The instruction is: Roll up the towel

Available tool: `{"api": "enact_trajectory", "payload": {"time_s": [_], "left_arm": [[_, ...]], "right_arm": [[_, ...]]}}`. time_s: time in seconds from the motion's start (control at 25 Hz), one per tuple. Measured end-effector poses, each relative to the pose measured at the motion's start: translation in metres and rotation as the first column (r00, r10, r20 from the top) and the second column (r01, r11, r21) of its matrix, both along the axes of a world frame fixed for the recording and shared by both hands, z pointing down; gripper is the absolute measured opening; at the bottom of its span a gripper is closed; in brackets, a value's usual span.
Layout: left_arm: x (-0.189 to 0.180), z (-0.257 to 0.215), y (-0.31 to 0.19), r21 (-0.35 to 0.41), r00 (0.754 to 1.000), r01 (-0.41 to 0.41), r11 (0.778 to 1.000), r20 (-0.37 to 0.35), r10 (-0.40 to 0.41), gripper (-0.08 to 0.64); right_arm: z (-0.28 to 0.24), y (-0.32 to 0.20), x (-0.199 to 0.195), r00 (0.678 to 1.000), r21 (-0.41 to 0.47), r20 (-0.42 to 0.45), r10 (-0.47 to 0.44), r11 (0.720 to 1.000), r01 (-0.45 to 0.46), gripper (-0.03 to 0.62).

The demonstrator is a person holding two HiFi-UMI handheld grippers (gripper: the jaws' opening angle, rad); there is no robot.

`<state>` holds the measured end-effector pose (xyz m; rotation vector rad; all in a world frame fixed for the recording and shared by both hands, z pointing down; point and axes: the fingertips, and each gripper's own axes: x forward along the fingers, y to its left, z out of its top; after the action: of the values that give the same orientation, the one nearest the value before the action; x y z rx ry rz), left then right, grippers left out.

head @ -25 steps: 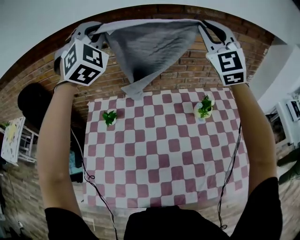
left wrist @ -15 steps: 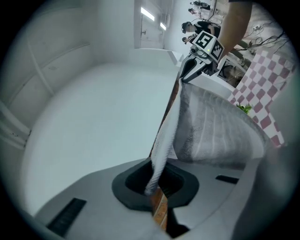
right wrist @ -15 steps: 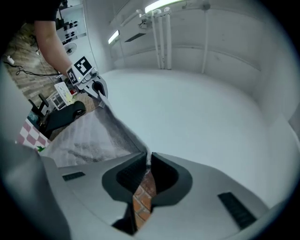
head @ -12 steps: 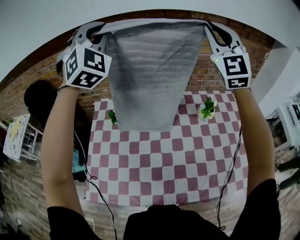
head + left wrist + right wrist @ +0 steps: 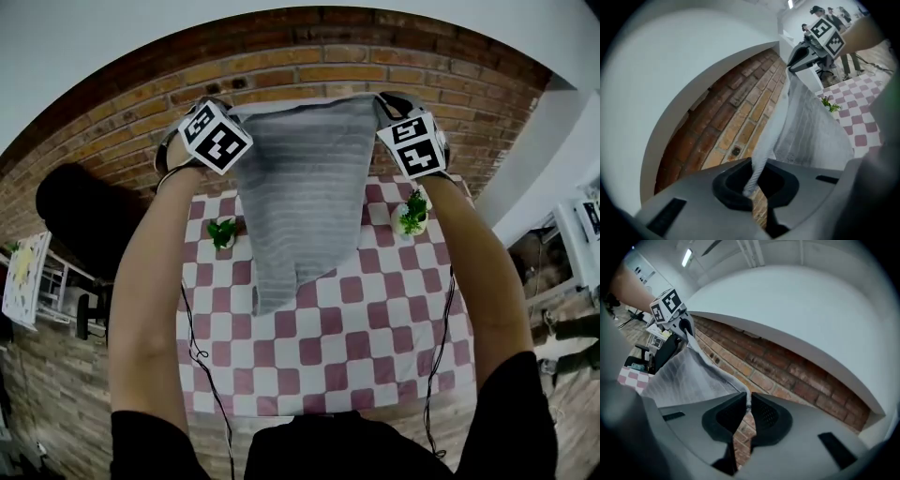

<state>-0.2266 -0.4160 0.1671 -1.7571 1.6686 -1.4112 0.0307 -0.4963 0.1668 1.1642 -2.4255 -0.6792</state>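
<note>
Above checked table (image 5: 375,319) | towel (image 5: 305,187) hangs | left gripper (image 5: 751,187), right gripper (image 5: 748,404) clamp corners

The right gripper (image 5: 748,405) pinches a corner of the grey towel (image 5: 689,378), which stretches tight to the left gripper (image 5: 687,333) before a brick wall (image 5: 787,373).

In the head view the left marker cube (image 5: 216,137) and the right marker cube (image 5: 413,144) cover the jaws behind them, so neither grip can be read there. The hanging towel (image 5: 305,206) hides the far middle of the checked table (image 5: 375,319). A dark rounded shape (image 5: 80,220) at the far left is too shadowed to name. The person's torso (image 5: 309,450) is cut off at the near edge.

In the left gripper view the towel's corner vanishes into the left gripper (image 5: 752,185), a blurred grey mass (image 5: 881,159) fills the right side, and distant figures (image 5: 832,11) are too small to tell. In the right gripper view only a sliver of cloth shows in the right gripper (image 5: 747,404).
</note>
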Motion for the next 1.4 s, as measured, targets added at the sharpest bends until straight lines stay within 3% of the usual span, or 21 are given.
{"api": "enact_trajectory", "payload": {"time_s": [0.08,0.16,0.32,0.4,0.48,0.64,0.76,0.92,1.08,1.16,1.28,1.4], "left_arm": [[0.001,-0.007,-0.014,0.069,0.999,0.023,0.997,-0.036,-0.021,0.008],[0.001,-0.043,-0.019,0.218,0.998,0.03,0.975,-0.054,-0.018,0.008],[0.014,-0.139,0.003,0.484,0.998,-0.039,0.874,-0.032,0.062,0.008],[0.025,-0.173,0.024,0.551,0.995,-0.093,0.83,0.017,0.101,0.008],[0.036,-0.187,0.048,0.575,0.989,-0.145,0.805,0.053,0.14,0.009],[0.051,-0.147,0.101,0.514,0.975,-0.221,0.829,0.09,0.203,0.009],[0.053,-0.078,0.15,0.435,0.969,-0.245,0.867,0.13,0.209,0.009],[0.052,0.006,0.216,0.359,0.975,-0.212,0.909,0.133,0.175,0.008],[0.064,0.068,0.279,0.303,0.983,-0.181,0.936,0.055,0.173,0.009],[0.073,0.098,0.304,0.266,0.983,-0.17,0.949,-0.019,0.182,0.009],[0.083,0.142,0.33,0.214,0.972,-0.154,0.965,-0.143,0.187,0.009],[0.084,0.185,0.342,0.167,0.964,-0.128,0.978,-0.211,0.163,0.009]], "right_arm": [[0.005,-0.012,0.002,0.999,-0.021,0.051,0.018,1.0,-0.017,0.032],[-0.025,-0.015,0.007,0.99,0.055,0.138,0.007,0.998,-0.015,0.034],[-0.131,0.013,0.03,0.936,0.309,0.335,-0.108,0.951,0.0,0.034],[-0.17,0.037,0.042,0.911,0.392,0.374,-0.171,0.92,0.012,0.033],[-0.193,0.064,0.052,0.89,0.438,0.394,-0.232,0.898,0.04,0.032],[-0.17,0.121,0.063,0.86,0.396,0.382,-0.338,0.901,0.178,0.032],[-0.1,0.171,0.067,0.855,0.291,0.335,-0.396,0.906,0.306,0.032],[-0.005,0.246,0.074,0.829,0.121,0.335,-0.448,0.893,0.434,0.034],[0.069,0.307,0.087,0.841,-0.01,0.355,-0.408,0.898,0.44,0.034],[0.097,0.328,0.098,0.849,-0.06,0.366,-0.38,0.901,0.429,0.034],[0.134,0.351,0.109,0.87,-0.131,0.387,-0.306,0.916,0.38,0.034],[0.173,0.362,0.112,0.903,-0.212,0.37,-0.219,0.926,0.312,0.034]]}}
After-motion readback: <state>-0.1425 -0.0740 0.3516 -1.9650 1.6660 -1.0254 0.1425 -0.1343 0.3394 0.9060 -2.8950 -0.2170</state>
